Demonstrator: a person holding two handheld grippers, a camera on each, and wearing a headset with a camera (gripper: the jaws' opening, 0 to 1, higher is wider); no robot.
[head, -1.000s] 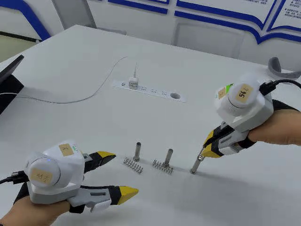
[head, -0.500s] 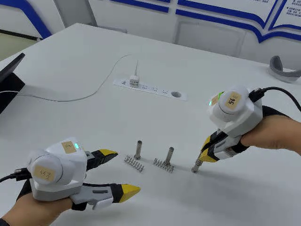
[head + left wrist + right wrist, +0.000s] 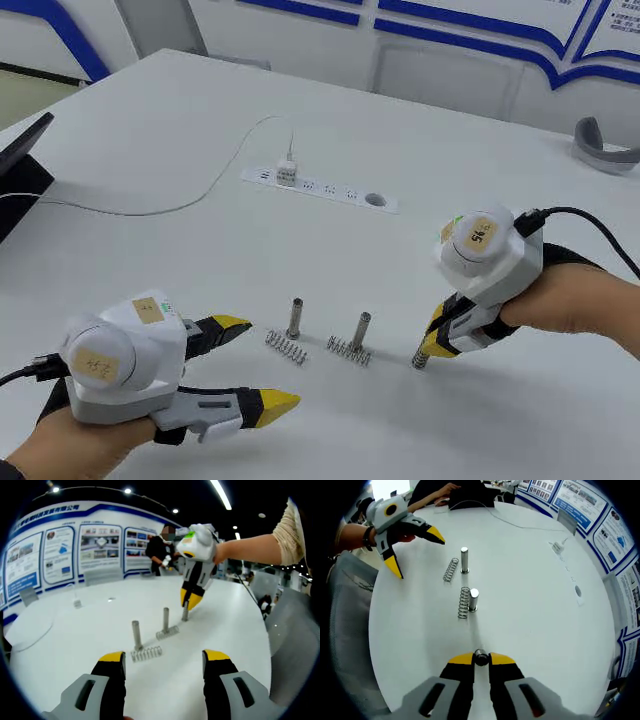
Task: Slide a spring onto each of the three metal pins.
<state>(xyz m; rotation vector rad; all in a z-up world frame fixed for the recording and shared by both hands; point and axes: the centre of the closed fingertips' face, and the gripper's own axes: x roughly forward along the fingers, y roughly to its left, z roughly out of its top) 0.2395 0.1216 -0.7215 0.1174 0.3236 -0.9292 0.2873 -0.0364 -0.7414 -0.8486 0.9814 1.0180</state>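
Here, right gripper [image 3: 429, 349] jaws pinch a pin [image 3: 480, 656]; left gripper [image 3: 270, 362] jaws spread; sticker [image 3: 481, 234] digits unclear.

"56" — sticker [image 3: 480, 234] on right gripper [image 3: 430, 350]

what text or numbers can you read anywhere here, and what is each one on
"56", tilted, on the tan sticker atop the right gripper, which is shut on a metal pin.
Tan stickers on the left gripper: writing too blurred to read.
Wall posters: headings and text too small to read.
Power strip: markings too small to read.
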